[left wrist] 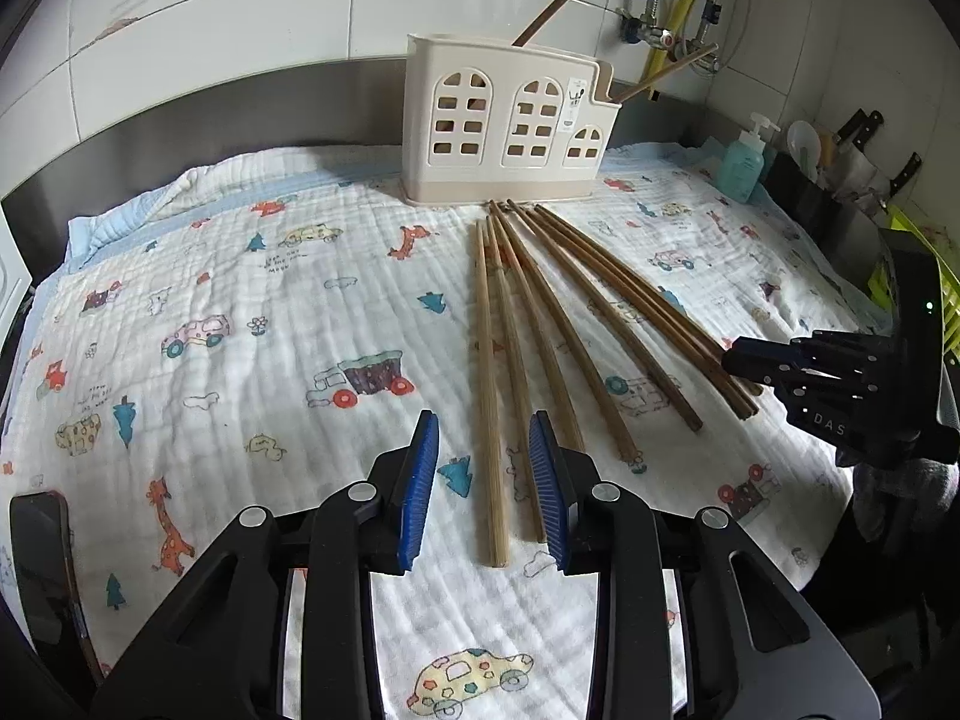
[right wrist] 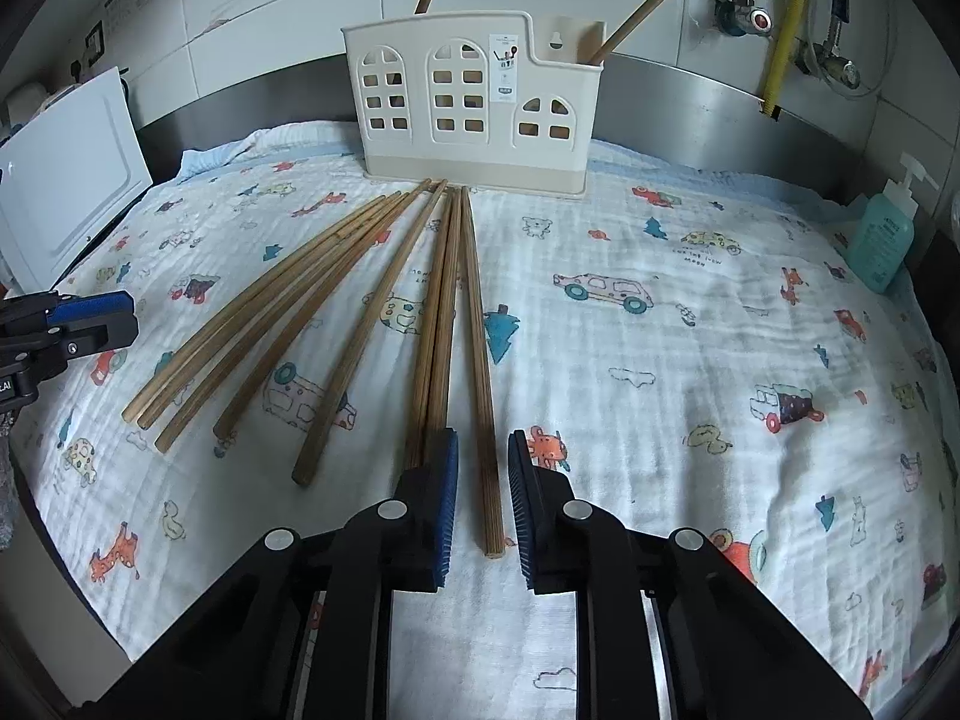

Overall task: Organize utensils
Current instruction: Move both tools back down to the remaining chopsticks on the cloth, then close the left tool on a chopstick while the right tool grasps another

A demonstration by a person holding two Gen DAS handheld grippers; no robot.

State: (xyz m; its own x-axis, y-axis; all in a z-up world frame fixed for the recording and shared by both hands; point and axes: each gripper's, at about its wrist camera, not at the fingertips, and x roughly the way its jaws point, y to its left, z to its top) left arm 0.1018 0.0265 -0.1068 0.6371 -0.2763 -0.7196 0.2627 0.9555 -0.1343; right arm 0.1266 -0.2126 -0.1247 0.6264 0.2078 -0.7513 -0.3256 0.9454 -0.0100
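Blue pads of the left tool (left wrist: 483,489) stand part open around the near end of one chopstick (left wrist: 489,396), not pressing it. The right tool (right wrist: 483,501) is likewise narrowly open, one chopstick (right wrist: 480,372) between its pads, untouched. The chopsticks (right wrist: 336,312) lie on a printed cloth (right wrist: 660,330) over the worktop, fanned, long axes running away, far tips converging at the cream holder (right wrist: 474,102). Two sticks stand tilted in the holder.
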